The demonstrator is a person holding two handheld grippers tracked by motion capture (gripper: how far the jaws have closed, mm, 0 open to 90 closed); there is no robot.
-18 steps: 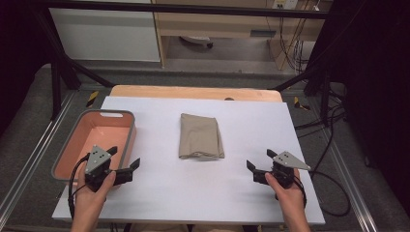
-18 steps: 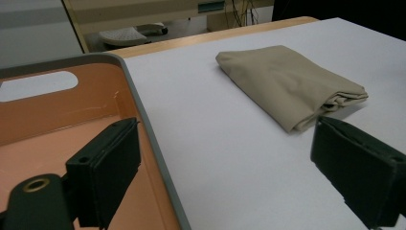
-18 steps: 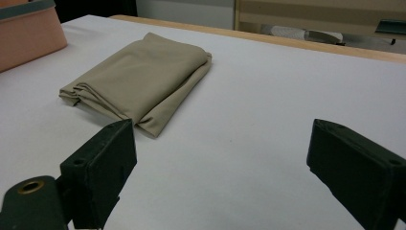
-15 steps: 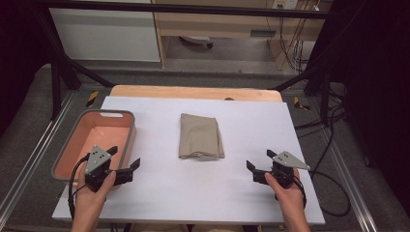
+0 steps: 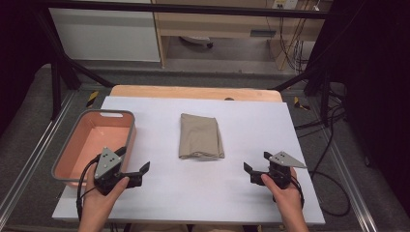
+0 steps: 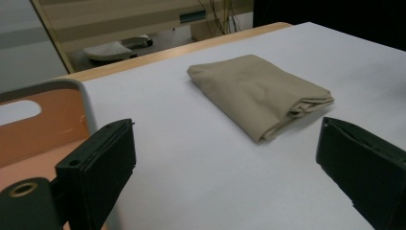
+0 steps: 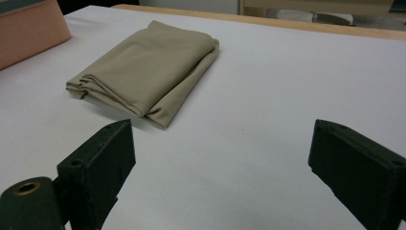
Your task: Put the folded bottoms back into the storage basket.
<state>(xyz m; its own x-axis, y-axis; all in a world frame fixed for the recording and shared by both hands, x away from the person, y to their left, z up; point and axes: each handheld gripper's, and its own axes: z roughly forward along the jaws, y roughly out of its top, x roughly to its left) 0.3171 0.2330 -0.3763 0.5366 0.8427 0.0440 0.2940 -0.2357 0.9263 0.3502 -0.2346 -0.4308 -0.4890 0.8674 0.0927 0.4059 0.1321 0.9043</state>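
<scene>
I can read no brand, label or writing on anything here; the cloth, the tub and the table sheet all look plain.

The one container is a salmon-pink tub point(image 5: 112, 126) with a grey rim and a slot handle cut into its far end; it sits at the left edge of the table, and its floor looks bare as far as I can see it; my left hand and gripper cover its near corner.

The folded cloth point(image 5: 201, 137) lies near the middle of the table point(image 5: 251, 116), well apart from the tub and from both my grippers; it is a khaki, matte woven fabric folded into a flat rectangle, with stacked layers and loose edges showing at its near end point(image 6: 258, 96); in the right gripper view the same layered end faces me point(image 7: 143, 72).

The table is covered with a smooth white sheet; a pale wooden edge shows along its far side.

My left gripper point(image 5: 133, 166) rests low at the tub's near corner, its black blocky jaws spread wide with nothing between them; my right gripper point(image 5: 257, 164) sits on the white sheet to the right of the cloth, jaws likewise spread wide and empty; each carries a grey three-cornered plate on top.
</scene>
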